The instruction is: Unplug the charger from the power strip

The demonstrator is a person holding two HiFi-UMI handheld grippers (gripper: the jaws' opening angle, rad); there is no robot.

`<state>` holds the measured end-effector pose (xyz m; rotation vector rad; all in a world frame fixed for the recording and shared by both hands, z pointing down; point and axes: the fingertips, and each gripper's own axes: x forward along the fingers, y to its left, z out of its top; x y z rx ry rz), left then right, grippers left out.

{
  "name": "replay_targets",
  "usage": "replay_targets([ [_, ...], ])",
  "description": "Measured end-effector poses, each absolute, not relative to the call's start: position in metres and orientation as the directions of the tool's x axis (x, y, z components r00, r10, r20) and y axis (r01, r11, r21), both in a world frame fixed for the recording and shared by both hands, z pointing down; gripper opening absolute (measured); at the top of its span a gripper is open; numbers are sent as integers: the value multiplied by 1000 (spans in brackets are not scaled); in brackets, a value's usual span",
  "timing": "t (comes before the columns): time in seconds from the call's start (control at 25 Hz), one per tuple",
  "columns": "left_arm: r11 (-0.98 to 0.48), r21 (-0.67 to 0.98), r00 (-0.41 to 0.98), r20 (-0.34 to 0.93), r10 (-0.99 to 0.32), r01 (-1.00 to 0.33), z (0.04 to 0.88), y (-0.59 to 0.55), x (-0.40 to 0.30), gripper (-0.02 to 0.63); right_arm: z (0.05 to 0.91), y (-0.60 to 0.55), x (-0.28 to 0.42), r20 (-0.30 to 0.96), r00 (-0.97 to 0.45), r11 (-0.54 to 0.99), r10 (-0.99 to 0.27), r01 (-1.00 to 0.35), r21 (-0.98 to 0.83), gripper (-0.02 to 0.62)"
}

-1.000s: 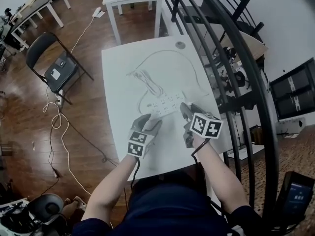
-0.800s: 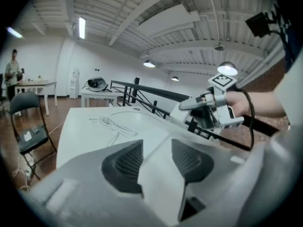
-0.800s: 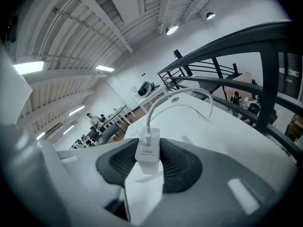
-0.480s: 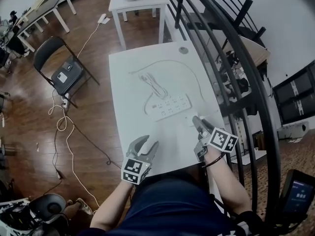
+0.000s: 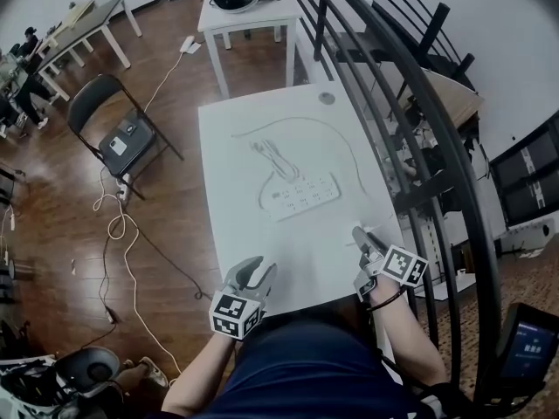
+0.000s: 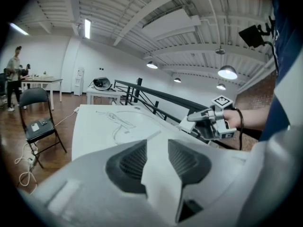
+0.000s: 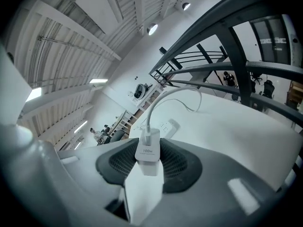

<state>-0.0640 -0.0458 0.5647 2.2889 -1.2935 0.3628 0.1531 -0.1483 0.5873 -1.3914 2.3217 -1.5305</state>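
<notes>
The white power strip (image 5: pixel 301 195) lies across the middle of the white table (image 5: pixel 236 129). My right gripper (image 5: pixel 361 236) hovers near the table's front right edge, well back from the strip, and is shut on the white charger (image 7: pixel 147 148). The charger's white cable (image 7: pixel 158 100) arcs away from it over the table. The strip (image 7: pixel 168 125) shows beyond the charger in the right gripper view. My left gripper (image 5: pixel 255 273) hangs at the front edge, left of the right one. Its jaws (image 6: pixel 157 157) are closing with nothing between them.
A loose coil of cable (image 5: pixel 269 154) lies behind the strip. A black curved railing (image 5: pixel 410 103) runs close along the table's right side. On the wood floor to the left are a folding chair (image 5: pixel 113 133) and trailing cords (image 5: pixel 122 234). A small white table (image 5: pixel 244 11) stands farther back.
Both grippers have drawn back from the power strip to the table's front edge. The right one carried the charger with it. The left jaws have narrowed.
</notes>
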Motion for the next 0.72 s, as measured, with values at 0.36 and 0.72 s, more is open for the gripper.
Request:
replay_targets([
  [0.36,-446,285,529,442,-724,-848,549,-38,-49,140,617,-131,160,451,-601,81,-660,-654,-752,144],
  [0.72,-429,301,523,447,-725,-852,549,-31,-46,137,667,-126,173,519,-579,32,-629,-686,-727,144],
])
